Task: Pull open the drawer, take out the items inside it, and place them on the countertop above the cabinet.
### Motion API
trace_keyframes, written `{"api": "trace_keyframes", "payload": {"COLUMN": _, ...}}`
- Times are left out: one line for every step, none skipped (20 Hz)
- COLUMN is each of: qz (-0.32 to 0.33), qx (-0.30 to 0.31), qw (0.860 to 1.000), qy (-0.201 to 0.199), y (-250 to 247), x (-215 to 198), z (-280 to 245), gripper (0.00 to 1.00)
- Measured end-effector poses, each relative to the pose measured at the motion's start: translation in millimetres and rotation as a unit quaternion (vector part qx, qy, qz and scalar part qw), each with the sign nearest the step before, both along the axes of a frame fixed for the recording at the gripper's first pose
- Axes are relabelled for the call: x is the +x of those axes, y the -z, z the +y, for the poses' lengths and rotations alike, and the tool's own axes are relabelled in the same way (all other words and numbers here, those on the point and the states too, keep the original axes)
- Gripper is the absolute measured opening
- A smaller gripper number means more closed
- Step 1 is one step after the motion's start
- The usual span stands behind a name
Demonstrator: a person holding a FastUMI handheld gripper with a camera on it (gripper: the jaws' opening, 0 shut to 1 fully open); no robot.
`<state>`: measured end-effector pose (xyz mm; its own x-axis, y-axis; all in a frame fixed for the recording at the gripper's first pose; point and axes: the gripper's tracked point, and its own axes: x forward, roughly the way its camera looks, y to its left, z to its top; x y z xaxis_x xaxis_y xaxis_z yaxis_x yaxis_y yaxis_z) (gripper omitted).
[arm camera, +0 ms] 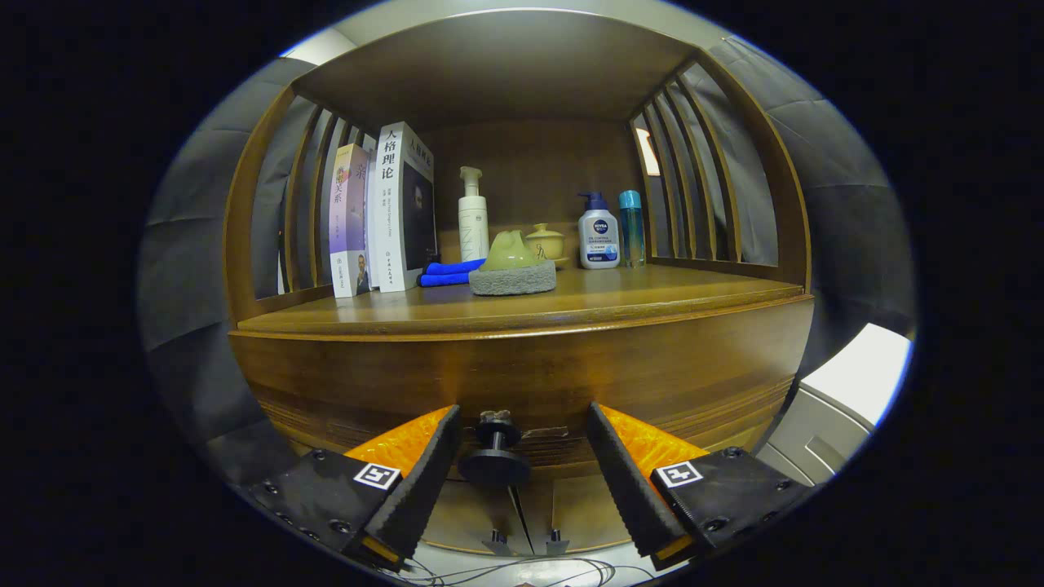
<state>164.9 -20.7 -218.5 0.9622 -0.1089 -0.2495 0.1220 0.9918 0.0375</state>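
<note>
While our gripper (518, 456) stands wide apart, with nothing pressed between its fingers, the drawer's knob (495, 452) sits in the gap, nearer the left finger than the right and touching neither that we can see. The drawer (522, 371) looks shut, its front flush under the countertop's front edge, so whatever it may hold is hidden from us. On the countertop (652, 293), two books (383, 216) stand toward the left rear corner, a blue cloth (449, 273) lies just beside them, and a grey sponge (512, 280) with a green thing (510, 251) on top sits near the middle. Behind these stand a white pump bottle (473, 216) and a small lidded pot (545, 242), with another pump bottle (599, 232) and a teal bottle (630, 228) toward the right rear. We cannot tell whether any of these came from the drawer; a closed front fits a drawer not yet pulled as well as one pushed back after emptying. If the knob is to be gripped, we would judge it wise to shift slightly left so it sits midway, close evenly on the stem behind the round head, and draw straight back along the drawer's run without twisting, keeping the pull level so the fingers do not slip off the head.
</note>
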Motion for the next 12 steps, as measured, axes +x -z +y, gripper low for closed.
{"api": "trace_keyframes", "payload": {"qz": 0.002, "qx": -0.007, "qw": 1.0, "qy": 0.006, "y": -2, "x": -2, "z": -6, "gripper": 0.98}}
{"api": "trace_keyframes", "payload": {"qz": 0.003, "qx": -0.007, "qw": 1.0, "qy": 0.009, "y": -4, "x": -7, "z": -9, "gripper": 0.98}}
{"api": "trace_keyframes", "payload": {"qz": -0.006, "qx": -0.002, "qw": 1.0, "qy": 0.018, "y": -15, "x": -13, "z": -10, "gripper": 0.99}}
{"api": "trace_keyframes", "payload": {"qz": -0.016, "qx": 0.0, "qw": 1.0, "qy": 0.023, "y": -27, "x": -20, "z": -11, "gripper": 0.99}}
{"api": "trace_keyframes", "payload": {"qz": -0.021, "qx": -0.001, "qw": 1.0, "qy": 0.023, "y": -37, "x": -28, "z": -11, "gripper": 1.0}}
{"api": "trace_keyframes", "payload": {"qz": -0.019, "qx": -0.003, "qw": 1.0, "qy": 0.018, "y": -46, "x": -36, "z": -8, "gripper": 0.99}}
{"api": "trace_keyframes", "payload": {"qz": -0.012, "qx": -0.008, "qw": 1.0, "qy": 0.01, "y": -53, "x": -46, "z": -4, "gripper": 0.98}}
{"api": "trace_keyframes", "payload": {"qz": -0.007, "qx": -0.013, "qw": 1.0, "qy": 0.003, "y": -62, "x": -56, "z": 0, "gripper": 0.98}}
{"api": "trace_keyframes", "payload": {"qz": -0.007, "qx": -0.015, "qw": 1.0, "qy": -0.005, "y": -73, "x": -66, "z": 3, "gripper": 0.98}}
{"api": "trace_keyframes", "payload": {"qz": -0.011, "qx": -0.017, "qw": 1.0, "qy": -0.013, "y": -85, "x": -76, "z": 9, "gripper": 0.98}}
{"api": "trace_keyframes", "payload": {"qz": -0.02, "qx": -0.017, "qw": 0.999, "qy": -0.02, "y": -100, "x": -85, "z": 12, "gripper": 0.98}}
{"api": "trace_keyframes", "payload": {"qz": -0.03, "qx": -0.014, "qw": 0.999, "qy": -0.027, "y": -117, "x": -96, "z": 15, "gripper": 0.98}}
